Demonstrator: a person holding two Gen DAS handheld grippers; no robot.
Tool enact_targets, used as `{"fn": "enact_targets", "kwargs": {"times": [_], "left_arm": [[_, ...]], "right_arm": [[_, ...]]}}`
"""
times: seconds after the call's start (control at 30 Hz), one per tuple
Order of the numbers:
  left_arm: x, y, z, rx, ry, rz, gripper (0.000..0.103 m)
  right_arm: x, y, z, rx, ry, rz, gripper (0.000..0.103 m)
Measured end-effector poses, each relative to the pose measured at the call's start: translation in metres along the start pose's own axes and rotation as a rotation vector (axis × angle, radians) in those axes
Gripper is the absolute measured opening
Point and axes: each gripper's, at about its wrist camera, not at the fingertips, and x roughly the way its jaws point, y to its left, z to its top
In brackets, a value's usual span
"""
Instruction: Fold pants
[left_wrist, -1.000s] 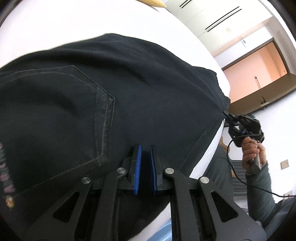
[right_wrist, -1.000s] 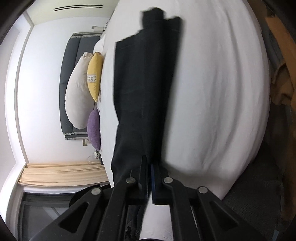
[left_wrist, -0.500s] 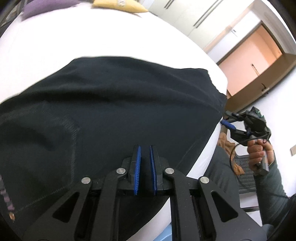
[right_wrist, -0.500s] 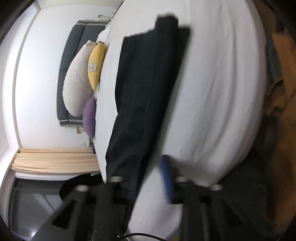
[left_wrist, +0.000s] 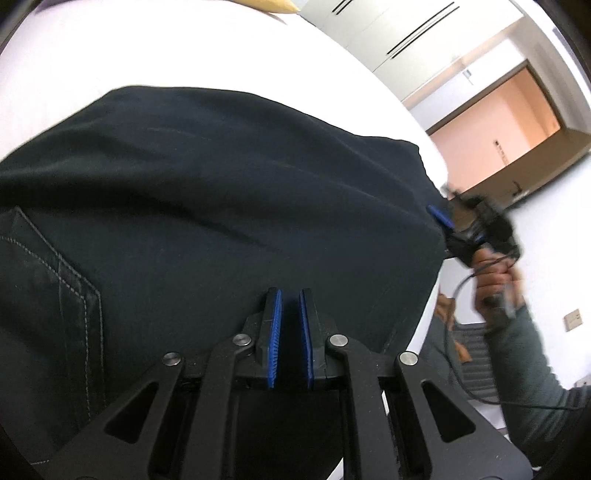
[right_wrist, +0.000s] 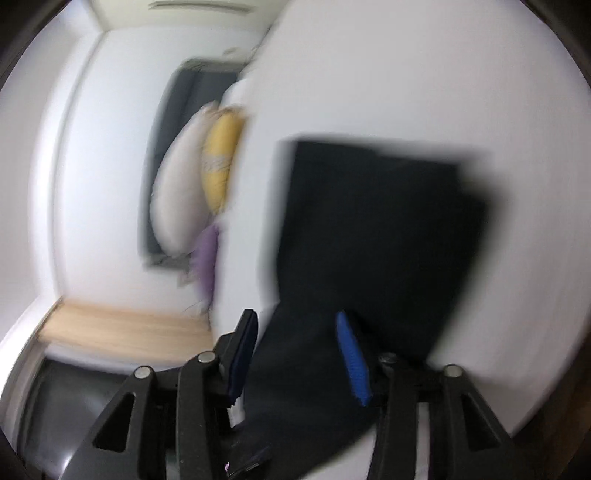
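Black pants (left_wrist: 229, 192) with pale pocket stitching ahead of blue-padded tongs, white bedding (right_wrist: 424, 74) beyond, yellow and purple cushions.

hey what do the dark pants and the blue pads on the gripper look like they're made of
The pants look like dark denim or heavy cotton twill: matte, softly creased, with pale contrast stitching around the back pocket. The weave itself is too fine to see.

The blue pads on the left gripper look like ribbed rubber or soft plastic, going by the fine ridges along their inner faces. The black finger frames look like matte moulded plastic.
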Motion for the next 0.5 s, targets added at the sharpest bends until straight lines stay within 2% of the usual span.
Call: {"fn": "enact_targets", "kwargs": {"times": [0.03,0.1,0.13,0.17,0.2,0.23,0.33,0.43,0.5], "left_arm": [[0.0,0.003,-0.001,-0.006,-0.001,-0.013,0.01],[-0.001,0.011,-0.002,-0.035,-0.003,-0.055,0.01],[-0.005,0.017,-0.005,-0.055,-0.007,-0.072,0.01],[-0.012,0.024,-0.012,-0.067,-0.012,-0.083,0.01],[-0.015,0.03,-0.014,-0.07,-0.017,-0.089,0.01],[-0.018,0.032,-0.016,-0.066,-0.023,-0.09,0.01],[-0.027,0.038,-0.023,-0.077,-0.042,-0.086,0.01],[-0.043,0.049,-0.031,-0.092,-0.068,-0.081,0.01],[-0.054,0.051,-0.035,-0.095,-0.094,-0.034,0.01]], "right_arm": [[-0.011,-0.012,0.006,0.009,-0.04,0.008,0.022],[-0.042,-0.03,0.015,0.059,-0.161,0.002,0.021],[-0.062,-0.039,0.017,0.101,-0.215,0.045,0.027],[-0.082,-0.04,0.016,0.111,-0.278,0.007,0.038],[-0.092,-0.039,0.016,0.101,-0.305,-0.024,0.057],[-0.103,-0.035,0.013,0.076,-0.327,-0.027,0.061],[-0.104,-0.025,0.005,0.041,-0.273,0.029,0.061],[-0.09,-0.022,0.002,0.034,-0.236,0.03,0.061],[-0.079,-0.023,0.001,0.058,-0.223,0.014,0.061]]}}
